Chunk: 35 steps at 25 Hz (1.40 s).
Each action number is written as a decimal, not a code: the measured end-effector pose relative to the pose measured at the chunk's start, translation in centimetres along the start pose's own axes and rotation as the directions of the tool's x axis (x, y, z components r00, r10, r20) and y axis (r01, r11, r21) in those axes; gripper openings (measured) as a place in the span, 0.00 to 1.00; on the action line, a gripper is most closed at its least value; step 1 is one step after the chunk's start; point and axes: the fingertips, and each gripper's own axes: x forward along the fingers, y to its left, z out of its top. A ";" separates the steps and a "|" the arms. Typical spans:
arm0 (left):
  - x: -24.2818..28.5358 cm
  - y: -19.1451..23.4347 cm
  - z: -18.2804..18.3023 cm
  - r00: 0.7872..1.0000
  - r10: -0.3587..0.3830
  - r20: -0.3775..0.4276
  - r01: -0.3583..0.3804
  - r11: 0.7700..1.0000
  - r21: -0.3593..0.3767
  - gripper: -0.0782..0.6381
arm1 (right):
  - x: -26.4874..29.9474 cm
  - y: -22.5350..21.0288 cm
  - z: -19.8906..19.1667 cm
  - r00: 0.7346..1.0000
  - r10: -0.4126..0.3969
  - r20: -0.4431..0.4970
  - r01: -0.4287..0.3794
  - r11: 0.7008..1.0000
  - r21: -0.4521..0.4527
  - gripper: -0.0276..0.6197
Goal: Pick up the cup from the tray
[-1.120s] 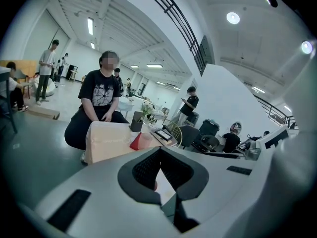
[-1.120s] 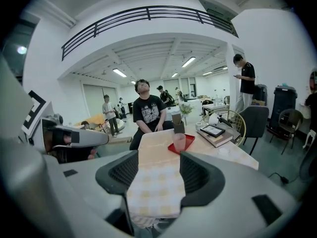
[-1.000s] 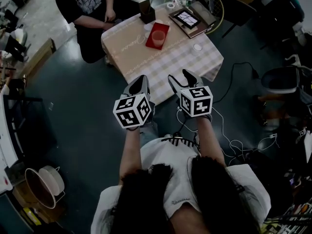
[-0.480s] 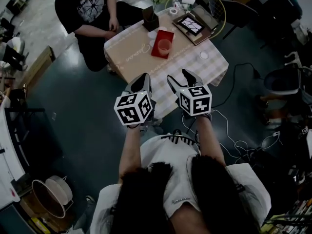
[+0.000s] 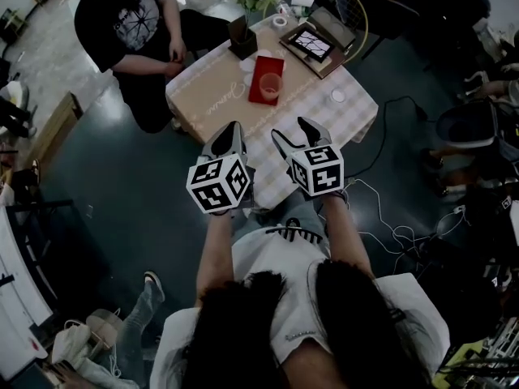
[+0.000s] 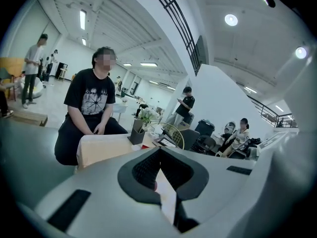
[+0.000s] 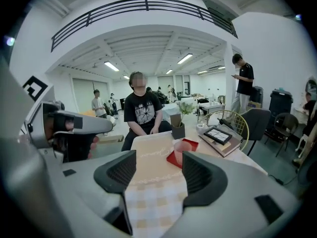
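1. Closer than a second ago, the table (image 5: 217,96) has come down the head view toward both grippers, and a leg and shoe (image 5: 151,284) of another person have come in at the lower left corner.
2. Nearest, the left gripper (image 5: 230,134) is held out in front of the wearer, its tip overlapping the near hanging edge of the cloth (image 5: 316,113). Its jaws are pressed together with nothing between them.
3. Just beside it, the right gripper (image 5: 293,134) is held at about the same reach. Its jaws have just been opening and stand apart, empty. The cup shows through the gap, well beyond the pads.
4. The cloth is checked on the near part of the table and plain tan farther on.
5. The cup (image 5: 270,86), pink and upright, stands on the near end of the red tray (image 5: 263,63) around the middle of the table, well apart from both grippers.
6. A small white dish (image 5: 338,96) lies to the right of the tray. Beyond the tray stands a dark pot (image 5: 242,32) of pale flowers, and a framed picture (image 5: 312,45) lies at the far right corner, with a wire-backed chair (image 7: 233,125) behind it.
7. Farthest, a seated person (image 5: 122,24) in a black T-shirt sits at the table's far left side.
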 end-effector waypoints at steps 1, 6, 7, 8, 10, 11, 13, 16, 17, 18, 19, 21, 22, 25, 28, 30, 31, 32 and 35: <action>0.2 0.1 0.2 1.000 0.001 0.001 -0.001 1.000 0.005 0.12 | 0.2 0.0 0.0 1.000 -0.001 -0.004 0.001 1.000 -0.006 0.47; 1.6 0.6 -0.3 0.999 -0.011 -0.053 0.011 1.000 0.009 0.12 | 1.6 -0.2 0.6 1.000 0.011 -0.001 -0.011 1.000 0.009 0.49; 1.9 0.7 -0.3 0.998 -0.008 -0.056 0.008 1.000 0.011 0.12 | 2.0 -0.5 0.9 1.000 0.013 0.001 -0.013 1.000 0.009 0.50; 2.4 0.8 -0.2 0.998 -0.001 -0.056 0.002 1.000 0.016 0.12 | 2.4 -0.8 1.1 1.000 0.016 0.003 -0.016 1.000 0.012 0.50; 3.3 1.1 0.2 0.998 0.018 -0.052 -0.017 1.000 0.023 0.12 | 3.3 -1.4 1.6 1.000 0.025 0.003 -0.025 1.000 0.014 0.51; 3.7 1.3 0.4 0.998 0.026 -0.052 -0.025 0.999 0.023 0.12 | 3.8 -1.5 1.7 1.000 0.031 -0.001 -0.031 0.999 0.008 0.51; 4.5 1.5 0.6 0.998 0.035 -0.055 -0.034 0.999 0.020 0.12 | 4.7 -2.0 1.8 0.999 0.039 -0.017 -0.039 0.999 -0.010 0.53; 5.9 1.6 1.0 0.997 0.043 -0.059 -0.041 0.999 0.021 0.12 | 6.2 -2.8 2.2 0.998 0.049 -0.032 -0.051 0.998 -0.034 0.56; 6.3 1.8 1.2 0.997 0.047 -0.060 -0.046 0.999 0.018 0.12 | 6.6 -3.1 2.4 0.998 0.051 -0.034 -0.052 0.997 -0.049 0.56; 6.8 1.9 1.3 0.997 0.052 -0.063 -0.051 0.999 0.014 0.12 | 7.1 -3.3 2.6 0.998 0.049 -0.037 -0.052 0.996 -0.071 0.56; 7.3 2.1 1.4 0.996 0.057 -0.068 -0.056 0.998 0.011 0.12 | 7.6 -3.5 2.7 0.998 0.049 -0.045 -0.053 0.994 -0.095 0.56; 8.2 2.3 1.4 0.995 0.066 -0.078 -0.066 0.998 0.006 0.12 | 8.7 -3.9 2.8 0.996 0.057 -0.067 -0.065 0.990 -0.126 0.58; 8.6 2.5 1.4 0.994 0.069 -0.083 -0.069 0.998 0.004 0.12 | 9.3 -4.1 2.9 0.995 0.064 -0.073 -0.074 0.989 -0.132 0.60; 9.8 2.8 1.3 0.992 0.075 -0.101 -0.075 0.997 -0.002 0.12 | 11.0 -4.7 2.9 0.993 0.076 -0.094 -0.090 0.984 -0.151 0.64; 10.9 3.3 1.0 0.989 0.082 -0.119 -0.084 0.996 -0.009 0.12 | 12.8 -5.5 2.8 0.990 0.075 -0.119 -0.094 0.982 -0.166 0.65; 11.7 3.8 0.7 0.987 0.089 -0.132 -0.091 0.996 -0.013 0.12 | 14.0 -5.9 2.7 0.988 0.084 -0.133 -0.105 0.981 -0.163 0.65; 12.1 4.0 0.7 0.986 0.092 -0.138 -0.095 0.995 -0.014 0.12 | 14.6 -6.1 2.6 0.986 0.088 -0.144 -0.112 0.980 -0.166 0.66; 12.6 4.2 0.6 0.985 0.097 -0.143 -0.100 0.995 -0.014 0.12 | 15.2 -6.2 2.4 0.983 0.092 -0.156 -0.119 0.977 -0.175 0.66; 13.8 5.0 0.7 0.981 0.113 -0.155 -0.117 0.993 -0.018 0.12 | 16.9 -6.6 1.8 0.978 0.090 -0.190 -0.132 0.966 -0.222 0.66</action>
